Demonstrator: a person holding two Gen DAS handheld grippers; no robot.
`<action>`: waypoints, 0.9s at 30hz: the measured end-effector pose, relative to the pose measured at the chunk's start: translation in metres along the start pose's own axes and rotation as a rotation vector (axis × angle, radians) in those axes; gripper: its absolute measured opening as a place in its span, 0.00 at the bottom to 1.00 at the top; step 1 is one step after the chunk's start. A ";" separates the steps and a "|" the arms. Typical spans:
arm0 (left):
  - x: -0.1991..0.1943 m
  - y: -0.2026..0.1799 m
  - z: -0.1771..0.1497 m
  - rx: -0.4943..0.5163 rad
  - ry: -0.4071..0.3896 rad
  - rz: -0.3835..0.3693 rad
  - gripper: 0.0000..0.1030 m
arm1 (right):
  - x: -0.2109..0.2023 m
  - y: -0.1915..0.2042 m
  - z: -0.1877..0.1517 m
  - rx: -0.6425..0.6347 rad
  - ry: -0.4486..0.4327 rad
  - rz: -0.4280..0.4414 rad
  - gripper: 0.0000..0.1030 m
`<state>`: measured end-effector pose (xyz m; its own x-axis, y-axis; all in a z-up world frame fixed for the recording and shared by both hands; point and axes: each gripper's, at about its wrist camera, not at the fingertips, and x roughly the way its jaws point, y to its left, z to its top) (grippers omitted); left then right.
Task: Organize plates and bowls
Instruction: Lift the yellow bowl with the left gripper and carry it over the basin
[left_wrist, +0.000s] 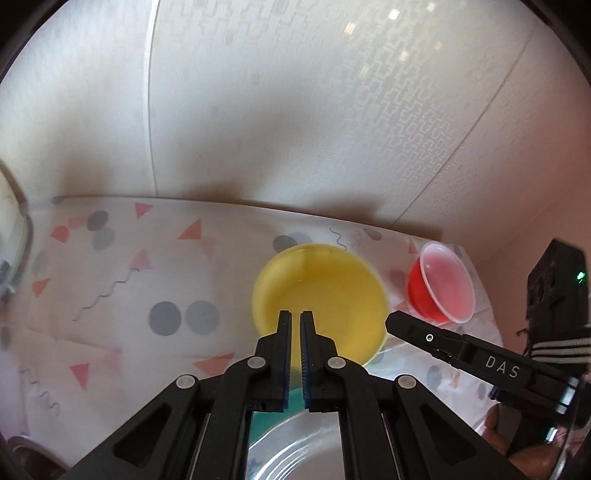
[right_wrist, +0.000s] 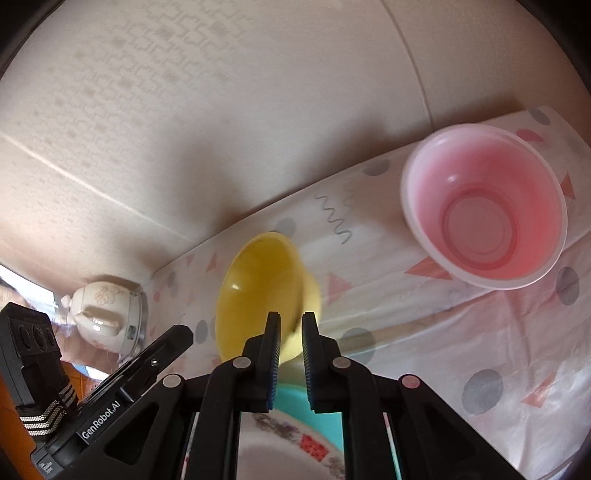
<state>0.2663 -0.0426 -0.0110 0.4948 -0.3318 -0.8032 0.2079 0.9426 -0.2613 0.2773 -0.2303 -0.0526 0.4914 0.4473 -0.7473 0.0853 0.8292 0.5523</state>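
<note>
A yellow bowl (left_wrist: 325, 295) sits tilted on the patterned tablecloth, its inside turned toward the left wrist view. In the right wrist view the yellow bowl (right_wrist: 258, 291) leans left, and my right gripper (right_wrist: 291, 314) is shut on its near right rim. From the left, the right gripper (left_wrist: 391, 322) meets the bowl's right edge. My left gripper (left_wrist: 295, 314) is shut in front of the bowl's inside, with nothing seen pinched. Seen from the right, the left gripper (right_wrist: 186, 334) ends a little short of the bowl's left edge. A red bowl (left_wrist: 441, 284) (right_wrist: 484, 206) stands upright to the right.
Under both grippers lie a teal dish (right_wrist: 295, 402), a flowered plate (right_wrist: 291, 439) and a clear glass plate (left_wrist: 291, 446). A white ceramic pot (right_wrist: 101, 317) stands at the left by the wall (left_wrist: 295, 110). The tablecloth (left_wrist: 129, 295) runs to the wall behind.
</note>
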 end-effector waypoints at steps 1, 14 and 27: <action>-0.001 -0.002 -0.001 0.011 -0.004 0.006 0.04 | -0.001 0.005 -0.001 -0.014 -0.004 -0.011 0.11; 0.008 0.029 0.001 -0.097 0.032 0.011 0.14 | 0.002 -0.014 -0.002 0.054 0.007 -0.048 0.21; 0.032 0.020 0.000 -0.051 0.057 0.021 0.09 | 0.019 -0.017 -0.001 0.061 0.031 -0.035 0.13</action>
<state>0.2869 -0.0343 -0.0422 0.4496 -0.3106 -0.8375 0.1536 0.9505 -0.2700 0.2839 -0.2354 -0.0765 0.4599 0.4293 -0.7773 0.1555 0.8229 0.5465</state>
